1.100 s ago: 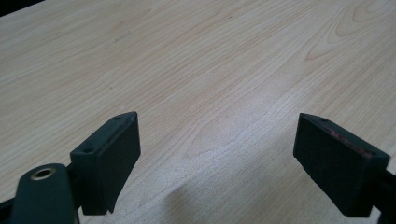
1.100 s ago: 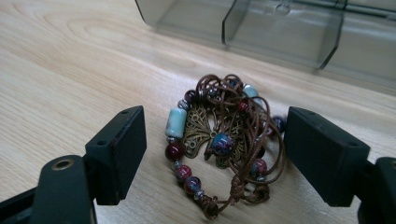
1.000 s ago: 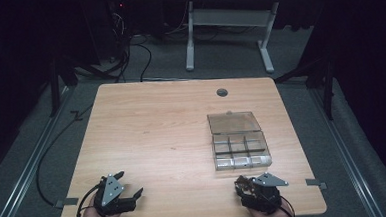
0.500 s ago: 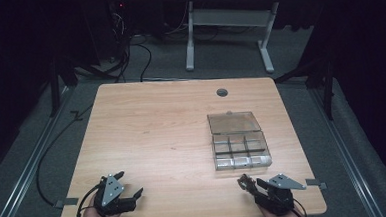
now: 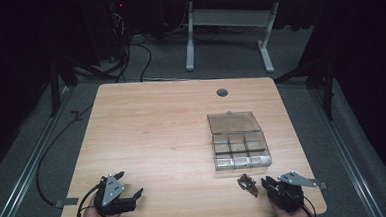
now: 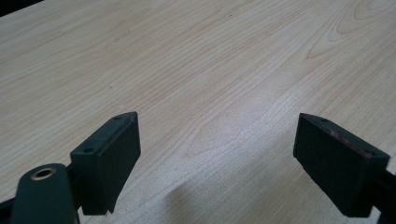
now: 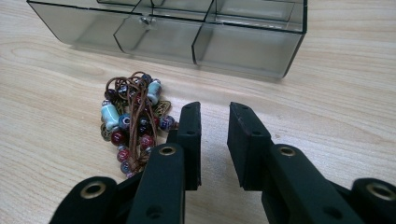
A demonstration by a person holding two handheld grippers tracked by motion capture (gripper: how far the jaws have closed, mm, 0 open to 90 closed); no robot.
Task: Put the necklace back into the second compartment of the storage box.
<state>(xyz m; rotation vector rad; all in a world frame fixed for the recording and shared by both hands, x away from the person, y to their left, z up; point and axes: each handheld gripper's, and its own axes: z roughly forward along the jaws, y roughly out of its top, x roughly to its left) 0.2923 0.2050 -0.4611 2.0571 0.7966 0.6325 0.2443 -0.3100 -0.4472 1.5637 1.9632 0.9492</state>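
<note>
Scanning left to right: three stations along the near edge of the worktop (image 5: 172,139), then the box behind.
Left hand-held gripper (image 5: 123,198): parked at the near left corner, jaws spread wide over bare wood, holding nothing; well apart from the beads.
Beaded bracelet (image 7: 133,120): lying in a loose heap on the worktop, just left of the right hand-held gripper and just in front of the box; seen from the high view (image 5: 248,183) as a small dark cluster near the front edge.
Handling, judged: light, limp, no fixed shape; brown cord looped through glazed and glass-like beads, likely slippery and hard under the pads, liable to roll or spill out of a shallow pinch; beads possibly chippable if squeezed hard.
Where to grip, judged: across the bundled cords at the middle of the heap, catching several strands at once, rather than on a single round bead.
Right hand-held gripper (image 7: 214,126): jaws slightly parted with a narrow gap, gripping nothing; left jaw close beside the beads, touching or not impossible to tell.
Clear compartment box (image 7: 187,35): smoky plastic, lid open, standing just beyond the bracelet; near compartments looking empty.
</note>
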